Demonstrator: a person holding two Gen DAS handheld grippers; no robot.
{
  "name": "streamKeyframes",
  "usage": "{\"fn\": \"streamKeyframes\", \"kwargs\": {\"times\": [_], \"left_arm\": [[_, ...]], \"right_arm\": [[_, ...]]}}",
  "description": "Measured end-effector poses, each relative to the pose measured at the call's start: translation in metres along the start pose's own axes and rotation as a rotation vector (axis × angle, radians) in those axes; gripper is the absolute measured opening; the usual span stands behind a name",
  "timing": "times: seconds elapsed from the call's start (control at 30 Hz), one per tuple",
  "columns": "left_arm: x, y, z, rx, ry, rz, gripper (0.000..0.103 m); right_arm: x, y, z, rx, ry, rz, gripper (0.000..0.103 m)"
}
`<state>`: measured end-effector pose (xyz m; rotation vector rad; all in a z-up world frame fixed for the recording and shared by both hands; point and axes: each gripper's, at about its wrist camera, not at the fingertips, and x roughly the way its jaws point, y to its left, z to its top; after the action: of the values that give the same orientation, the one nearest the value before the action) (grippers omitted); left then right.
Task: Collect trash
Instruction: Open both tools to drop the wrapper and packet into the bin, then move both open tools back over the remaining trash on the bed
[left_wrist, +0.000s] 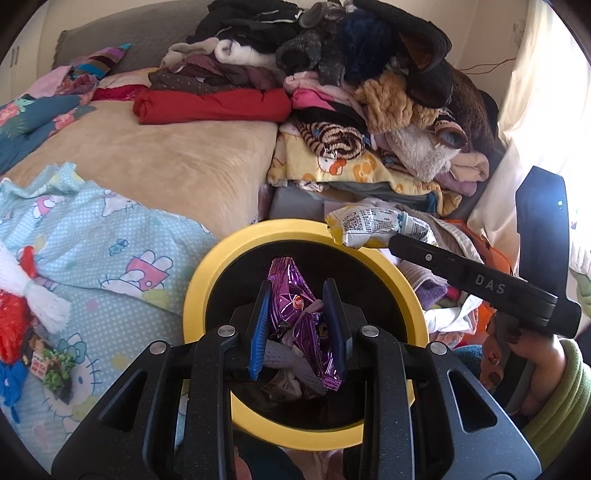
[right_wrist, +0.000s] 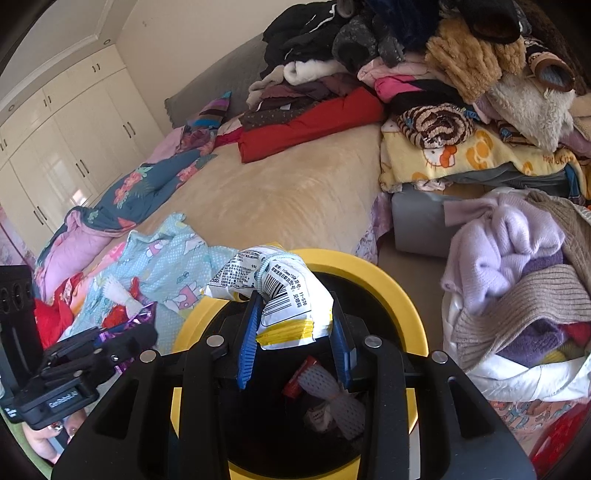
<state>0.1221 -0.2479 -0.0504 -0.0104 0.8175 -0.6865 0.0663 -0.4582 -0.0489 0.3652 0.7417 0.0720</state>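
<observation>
Below centre of the left wrist view, the left gripper (left_wrist: 297, 328) pinches a purple foil wrapper (left_wrist: 295, 295) directly over the yellow-rimmed bin (left_wrist: 199, 295); the right gripper (right_wrist: 295, 332) clamps a white-and-yellow packet (right_wrist: 280, 299) above the same opening, its long axis lying along the fingers (right_wrist: 247, 347).

The left claw (left_wrist: 298, 325) gripped a crumpled purple foil wrapper (left_wrist: 295, 314) between its blue pads, directly above the black mouth of a yellow-rimmed bin (left_wrist: 207, 280). At the right, the right claw (left_wrist: 388, 242) held a white and yellow printed packet (left_wrist: 373, 225) over the bin's far rim. Piled clothes (left_wrist: 351, 92) covered the bed (left_wrist: 166, 162) behind.
</observation>
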Motion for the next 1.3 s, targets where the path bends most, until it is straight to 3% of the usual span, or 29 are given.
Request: {"fn": "streamKeyframes", "kwargs": {"times": [0.1, 0.13, 0.17, 0.2, 0.3, 0.4, 0.83, 1.3], "left_arm": [[0.008, 0.001, 0.001, 0.005, 0.011, -0.004, 0.024], [0.011, 0.003, 0.0, 0.007, 0.014, -0.005, 0.026], [0.013, 0.004, -0.001, 0.005, 0.015, 0.002, 0.034], [0.015, 0.006, -0.002, -0.002, 0.017, 0.008, 0.053], [0.014, 0.013, -0.006, -0.031, 0.01, 0.035, 0.086], [0.002, 0.018, -0.01, -0.036, -0.02, 0.047, 0.092], [-0.046, 0.046, -0.01, -0.07, -0.126, 0.158, 0.092], [-0.087, 0.063, -0.014, -0.041, -0.228, 0.251, 0.092]], "right_arm": [[0.003, -0.001, -0.001, 0.009, 0.018, 0.005, 0.038], [0.003, -0.003, -0.001, 0.021, 0.022, 0.015, 0.049], [0.004, -0.004, -0.001, 0.034, 0.026, 0.023, 0.057], [0.003, -0.007, -0.001, 0.051, 0.023, 0.02, 0.066], [-0.001, -0.009, -0.001, 0.064, 0.0, -0.014, 0.071], [-0.006, -0.008, -0.001, 0.065, -0.033, -0.032, 0.077], [-0.017, 0.043, 0.002, -0.059, -0.124, 0.031, 0.086], [-0.021, 0.087, -0.002, -0.121, -0.148, 0.073, 0.089]]}}
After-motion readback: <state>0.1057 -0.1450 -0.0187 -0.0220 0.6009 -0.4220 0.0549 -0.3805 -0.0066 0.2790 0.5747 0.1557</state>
